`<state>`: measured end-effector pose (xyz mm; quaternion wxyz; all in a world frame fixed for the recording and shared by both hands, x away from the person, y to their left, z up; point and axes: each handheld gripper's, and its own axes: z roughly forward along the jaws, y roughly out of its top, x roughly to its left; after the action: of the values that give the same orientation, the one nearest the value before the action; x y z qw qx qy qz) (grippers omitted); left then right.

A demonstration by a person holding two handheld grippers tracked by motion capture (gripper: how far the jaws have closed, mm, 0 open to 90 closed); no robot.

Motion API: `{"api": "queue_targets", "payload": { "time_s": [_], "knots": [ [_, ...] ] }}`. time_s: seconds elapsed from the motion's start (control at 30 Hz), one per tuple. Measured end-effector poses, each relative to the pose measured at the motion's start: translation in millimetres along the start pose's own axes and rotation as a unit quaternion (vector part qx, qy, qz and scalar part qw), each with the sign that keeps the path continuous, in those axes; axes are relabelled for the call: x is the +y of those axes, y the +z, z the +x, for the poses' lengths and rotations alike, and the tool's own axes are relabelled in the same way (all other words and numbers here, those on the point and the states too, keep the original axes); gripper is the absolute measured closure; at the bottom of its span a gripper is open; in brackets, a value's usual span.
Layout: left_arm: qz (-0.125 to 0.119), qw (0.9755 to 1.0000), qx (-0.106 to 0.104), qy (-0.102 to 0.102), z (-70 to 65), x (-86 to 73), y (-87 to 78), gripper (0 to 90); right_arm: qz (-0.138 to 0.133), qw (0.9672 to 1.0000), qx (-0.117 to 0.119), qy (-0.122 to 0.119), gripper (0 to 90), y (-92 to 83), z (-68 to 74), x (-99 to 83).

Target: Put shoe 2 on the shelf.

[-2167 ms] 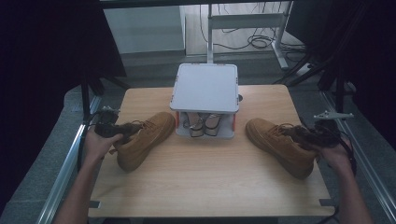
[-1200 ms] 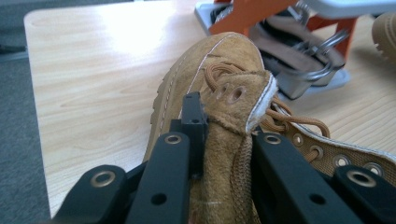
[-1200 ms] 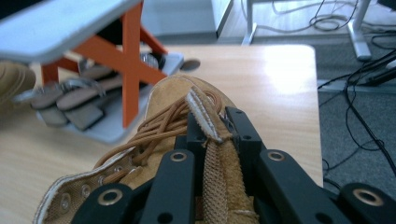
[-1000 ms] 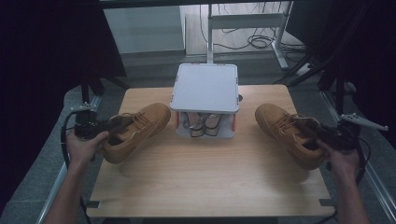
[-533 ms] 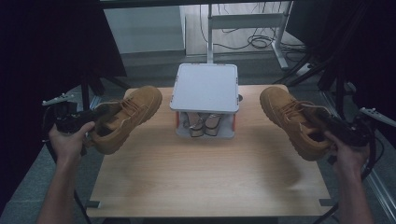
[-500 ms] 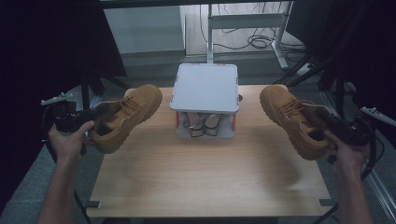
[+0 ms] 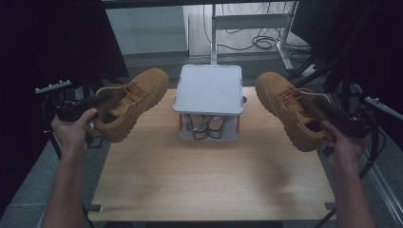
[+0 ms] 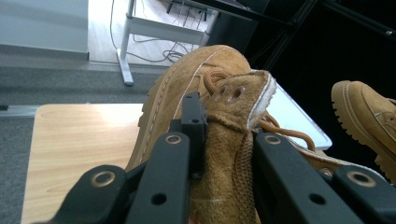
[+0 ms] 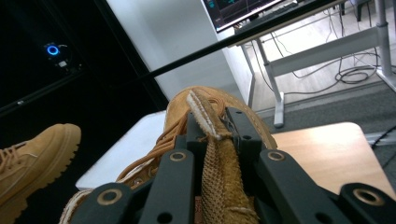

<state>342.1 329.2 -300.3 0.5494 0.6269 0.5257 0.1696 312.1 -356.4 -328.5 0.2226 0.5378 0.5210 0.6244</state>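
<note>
Two tan suede boots are held up off the wooden table (image 7: 209, 180), one at each side of the frame. The left boot (image 7: 130, 102) is carried at centre left, toe pointed to the upper right; the right boot (image 7: 290, 107) is seen at centre right, toe aimed to the upper left. Both are gripped at the soft collar by the heel. In the left gripper view, the left gripper (image 8: 219, 140) is clamped on the padded suede collar (image 8: 229, 135); in the right gripper view, the right gripper (image 9: 217, 133) is pinched on the frayed collar edge (image 9: 205, 116). The suede is judged pliable there, so some sag and swing is to be expected, with the chunky lugged soles adding weight at the toe. Rust-coloured laces are threaded through metal eyelets. Between the boots, at upper centre, a white-topped rack (image 7: 209, 88) is set on the table.
</note>
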Motion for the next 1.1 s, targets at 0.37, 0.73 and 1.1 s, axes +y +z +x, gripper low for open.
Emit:
{"api": "queue_targets", "payload": {
  "time_s": [0.37, 0.73, 1.1],
  "knots": [
    [-0.001, 1.0000, -0.007, 0.006, -24.3, 17.8, 17.1, 80.2, -0.006, 0.9999, 0.010, 0.002, 80.6, 27.2, 34.3, 14.8],
    [0.007, 0.9995, -0.024, -0.020, -41.4, 30.7, 53.3, 80.1, -0.003, 1.0000, -0.001, 0.003, 80.5, 54.9, 64.5, 27.5],
    [0.022, 0.9992, -0.025, -0.024, -59.0, 37.5, 97.5, 79.9, 0.006, 0.9998, -0.014, 0.009, 80.4, 94.5, 89.7, 24.4]
  ]
}}
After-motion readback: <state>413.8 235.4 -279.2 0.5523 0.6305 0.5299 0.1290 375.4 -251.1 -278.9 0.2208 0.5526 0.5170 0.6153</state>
